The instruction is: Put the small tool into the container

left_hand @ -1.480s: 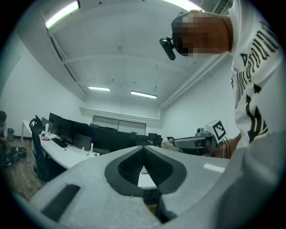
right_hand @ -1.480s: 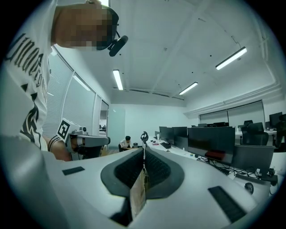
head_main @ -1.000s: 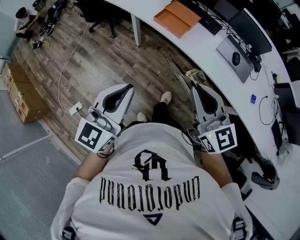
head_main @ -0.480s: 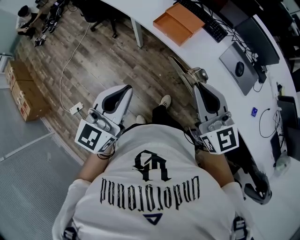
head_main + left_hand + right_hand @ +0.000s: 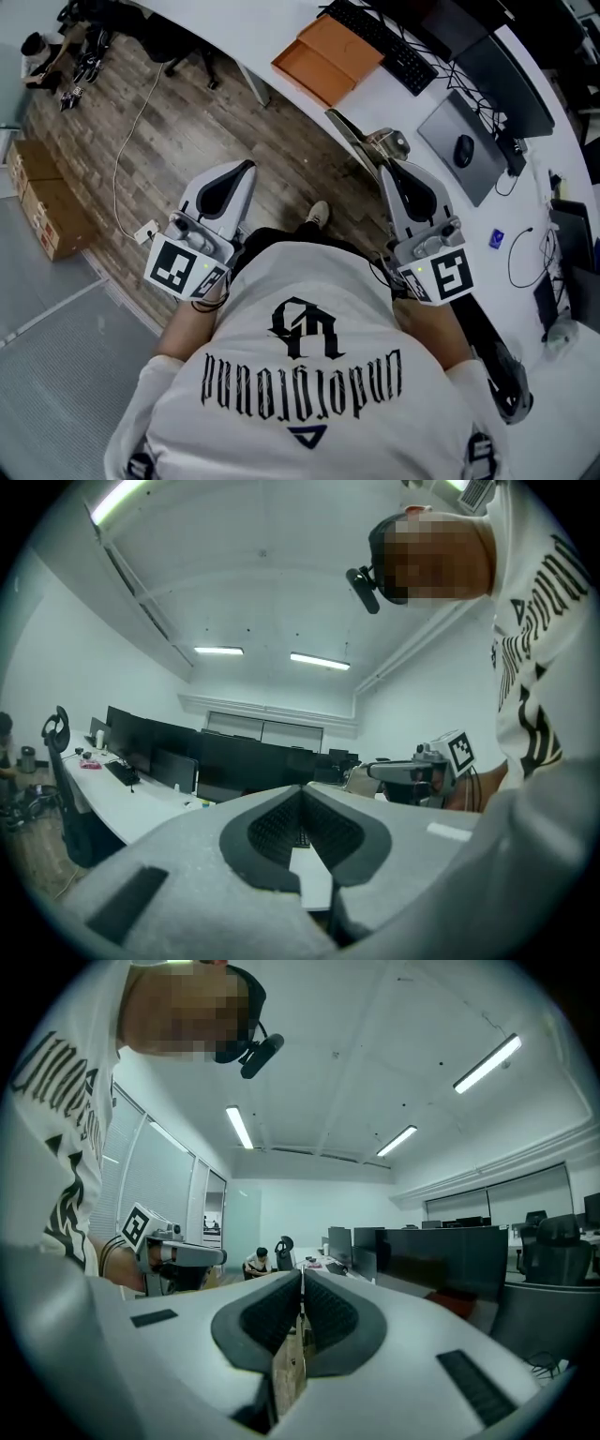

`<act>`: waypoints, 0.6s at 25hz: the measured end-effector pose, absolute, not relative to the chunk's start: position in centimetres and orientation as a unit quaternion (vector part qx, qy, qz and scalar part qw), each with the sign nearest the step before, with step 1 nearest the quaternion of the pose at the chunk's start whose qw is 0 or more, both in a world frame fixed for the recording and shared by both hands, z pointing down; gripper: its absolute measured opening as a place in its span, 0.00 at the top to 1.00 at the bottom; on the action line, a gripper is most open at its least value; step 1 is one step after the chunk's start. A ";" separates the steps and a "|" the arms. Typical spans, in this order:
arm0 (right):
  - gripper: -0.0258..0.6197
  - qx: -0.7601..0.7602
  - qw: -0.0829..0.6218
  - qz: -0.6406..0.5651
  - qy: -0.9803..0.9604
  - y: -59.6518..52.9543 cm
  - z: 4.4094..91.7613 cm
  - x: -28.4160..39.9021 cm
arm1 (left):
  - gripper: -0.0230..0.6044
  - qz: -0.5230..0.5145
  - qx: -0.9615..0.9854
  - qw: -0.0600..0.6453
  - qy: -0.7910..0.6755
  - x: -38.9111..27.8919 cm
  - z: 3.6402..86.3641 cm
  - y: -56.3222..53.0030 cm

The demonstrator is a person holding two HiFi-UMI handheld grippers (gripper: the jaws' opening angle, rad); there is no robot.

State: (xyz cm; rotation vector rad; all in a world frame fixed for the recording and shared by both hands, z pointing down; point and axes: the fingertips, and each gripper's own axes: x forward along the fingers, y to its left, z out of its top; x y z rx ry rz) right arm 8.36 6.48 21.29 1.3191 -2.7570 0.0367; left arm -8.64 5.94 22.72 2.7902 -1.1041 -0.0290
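Left tongs: closed, empty, 10 o'clock. Right tongs: closed, empty, 2 o'clock. Orange box: on white desk, 12 o'clock. Small tool: cannot be made out.

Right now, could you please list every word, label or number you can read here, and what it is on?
"underground", my best reading of blackletter print, upside down in the head view: person's white T-shirt.
Emblem above it: not readable as letters.
Left gripper and right gripper: only square marker patterns, no words.
Keyboard keys: too small to read.
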 end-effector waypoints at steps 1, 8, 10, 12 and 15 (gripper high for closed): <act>0.92 0.431 0.043 0.010 -0.901 6.1 21.2 9.1 | 0.94 -0.011 0.928 0.069 -0.367 -7.9 22.6 5.4; 0.92 0.444 0.036 0.014 -0.895 3.7 20.8 12.3 | 0.94 -0.010 0.933 0.062 -0.355 -4.8 21.9 2.5; 0.92 0.448 0.036 0.015 -0.893 2.9 20.7 12.7 | 0.94 -0.013 0.934 0.061 -0.350 -4.4 21.9 1.3; 0.92 0.452 0.038 0.016 -0.891 2.2 20.8 13.1 | 0.94 -0.017 0.936 0.063 -0.345 -3.8 22.0 0.1; 0.92 0.454 0.037 0.020 -0.890 0.6 21.2 13.2 | 0.94 -0.019 0.938 0.062 -0.340 -3.4 22.0 -1.5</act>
